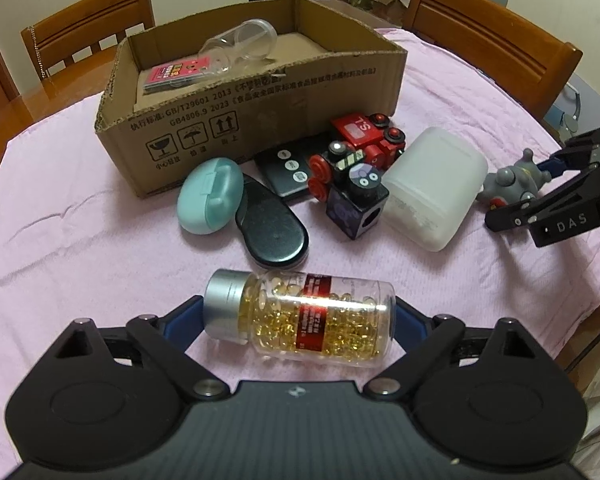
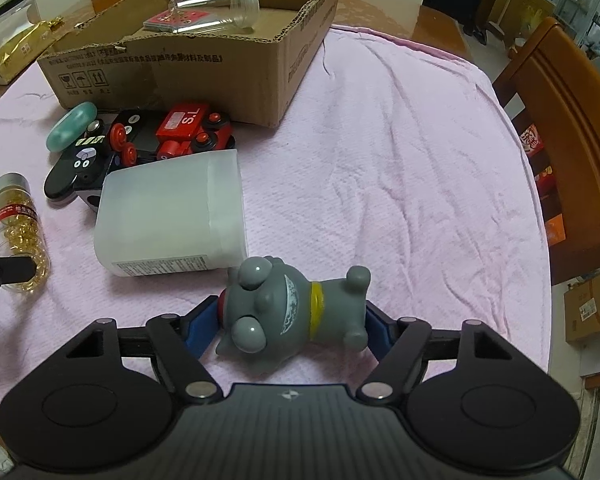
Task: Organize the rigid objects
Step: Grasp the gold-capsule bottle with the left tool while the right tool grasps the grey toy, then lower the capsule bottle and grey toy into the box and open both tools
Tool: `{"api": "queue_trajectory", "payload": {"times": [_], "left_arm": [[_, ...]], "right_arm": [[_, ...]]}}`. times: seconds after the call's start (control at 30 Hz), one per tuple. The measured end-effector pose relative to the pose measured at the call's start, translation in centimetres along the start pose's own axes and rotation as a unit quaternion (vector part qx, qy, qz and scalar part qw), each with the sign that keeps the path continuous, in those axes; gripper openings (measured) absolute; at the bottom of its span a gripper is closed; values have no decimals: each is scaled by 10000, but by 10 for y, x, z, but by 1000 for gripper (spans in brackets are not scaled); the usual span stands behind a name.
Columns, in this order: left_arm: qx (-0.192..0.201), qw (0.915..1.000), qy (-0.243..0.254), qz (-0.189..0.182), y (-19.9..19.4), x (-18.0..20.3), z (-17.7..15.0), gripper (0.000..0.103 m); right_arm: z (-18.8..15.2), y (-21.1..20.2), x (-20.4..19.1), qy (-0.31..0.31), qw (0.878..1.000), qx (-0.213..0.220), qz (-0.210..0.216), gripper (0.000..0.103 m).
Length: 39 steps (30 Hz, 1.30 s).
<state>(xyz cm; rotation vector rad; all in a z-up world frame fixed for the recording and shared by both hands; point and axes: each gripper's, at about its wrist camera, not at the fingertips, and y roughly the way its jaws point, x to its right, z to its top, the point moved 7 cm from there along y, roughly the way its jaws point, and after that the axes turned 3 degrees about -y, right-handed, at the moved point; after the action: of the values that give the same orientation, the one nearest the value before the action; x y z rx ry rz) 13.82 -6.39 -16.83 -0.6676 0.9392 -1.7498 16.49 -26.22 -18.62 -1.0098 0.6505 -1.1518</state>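
Left tool (image 1: 296, 316) brackets the capsule bottle (image 1: 300, 320) lying lower centre; pad contact unclear. Right tool (image 2: 292, 320) pinches the grey figurine (image 2: 288, 312). The round bottle could roll free; the figurine may pivot.

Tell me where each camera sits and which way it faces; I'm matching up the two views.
Left wrist: on the left gripper, angled down at a clear capsule bottle with silver cap; its blue-padded fingers show.
Right wrist: on the right gripper, angled down at a grey rubber cat toy; its fingers show.
Shared: brown cardboard box, pink cloth.
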Motion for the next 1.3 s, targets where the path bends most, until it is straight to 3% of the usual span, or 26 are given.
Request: {"api": "queue_trajectory", "payload": {"times": [0.23,0.6,0.97,1.1,1.3], "left_arm": [[-250,9995,-151,-95,-6,-8,3,93],[-225,9994,194,-154,-49,-18,31,93],[396,9983,416,-69,-74,-41,112,93],[612,9971,444,80,-66,-52,142,93],[562,9976,314,236,-31,-68,168,93]], "right_arm": [[3,-12,2,-123,9999,-13,36,77],[32,-57,-1,-735,9965,143,381,76],[97,-96,-24,-1327,9852,851,675,76],[121,-100,-28,-1434,9817,1057,678,76],[144,-96,-30,-1427,9798,1189,743,76]]}}
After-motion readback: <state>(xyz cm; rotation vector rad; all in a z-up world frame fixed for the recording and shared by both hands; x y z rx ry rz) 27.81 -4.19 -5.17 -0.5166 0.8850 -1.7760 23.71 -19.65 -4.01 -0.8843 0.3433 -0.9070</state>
